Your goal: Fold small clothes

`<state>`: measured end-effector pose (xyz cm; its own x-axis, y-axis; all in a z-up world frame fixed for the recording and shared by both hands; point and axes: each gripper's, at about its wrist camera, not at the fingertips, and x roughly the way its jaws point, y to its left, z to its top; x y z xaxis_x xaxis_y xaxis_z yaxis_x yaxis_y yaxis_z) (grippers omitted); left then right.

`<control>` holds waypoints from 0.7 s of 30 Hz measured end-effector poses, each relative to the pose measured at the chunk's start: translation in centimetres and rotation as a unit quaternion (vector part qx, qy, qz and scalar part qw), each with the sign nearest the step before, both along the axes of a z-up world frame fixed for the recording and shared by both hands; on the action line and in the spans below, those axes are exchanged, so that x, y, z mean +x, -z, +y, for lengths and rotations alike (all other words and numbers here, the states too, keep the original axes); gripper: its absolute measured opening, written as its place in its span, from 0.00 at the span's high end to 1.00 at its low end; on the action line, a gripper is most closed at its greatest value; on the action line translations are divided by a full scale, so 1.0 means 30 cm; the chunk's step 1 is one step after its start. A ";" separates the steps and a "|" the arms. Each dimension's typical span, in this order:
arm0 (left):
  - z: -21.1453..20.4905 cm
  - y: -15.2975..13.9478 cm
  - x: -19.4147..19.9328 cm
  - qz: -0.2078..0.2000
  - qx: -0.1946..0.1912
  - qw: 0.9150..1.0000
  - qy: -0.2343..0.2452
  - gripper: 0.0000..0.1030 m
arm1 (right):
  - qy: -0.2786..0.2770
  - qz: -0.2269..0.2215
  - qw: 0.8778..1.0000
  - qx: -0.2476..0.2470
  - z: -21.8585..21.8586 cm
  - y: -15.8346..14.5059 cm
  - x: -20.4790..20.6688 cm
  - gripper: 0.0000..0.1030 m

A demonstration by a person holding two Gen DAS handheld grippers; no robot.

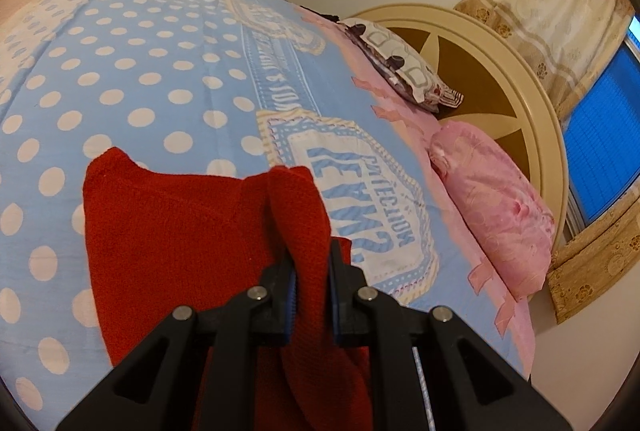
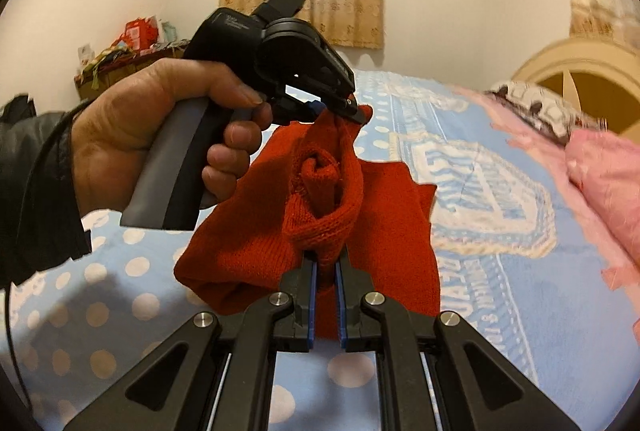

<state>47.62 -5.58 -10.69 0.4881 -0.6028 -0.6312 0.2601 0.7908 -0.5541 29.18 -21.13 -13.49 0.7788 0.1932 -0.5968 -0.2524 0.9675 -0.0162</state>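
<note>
Hanging between both tongs, red knit garment point(image 2: 248, 239), left tongs point(image 1: 312, 271) and right tongs point(image 2: 327, 271) each clamped on it

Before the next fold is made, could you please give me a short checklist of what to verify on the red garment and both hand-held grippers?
1. Left hand-held gripper shut on the red knit garment: ok, a fold of knit is pinched between its pads.
2. Right hand-held gripper shut on the garment: ok, bunched knit sits between the blue pads.
3. Garment spread flat between the two grips: not ok, it is bunched and rolled near the right grip.
4. Lower part of the garment resting on the polka-dot bedsheet: cannot tell.
5. Pink pillow apart from the garment: ok.
</note>
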 end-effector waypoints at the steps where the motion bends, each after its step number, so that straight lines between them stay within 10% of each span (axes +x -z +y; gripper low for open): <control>1: -0.009 -0.001 0.000 -0.001 0.004 1.000 0.001 0.87 | 0.006 0.005 1.000 0.003 -0.009 0.006 0.005 0.93; 21: -0.194 0.075 0.041 0.008 0.075 0.997 0.033 0.87 | 0.057 0.102 0.984 0.134 -0.184 0.093 0.055 0.93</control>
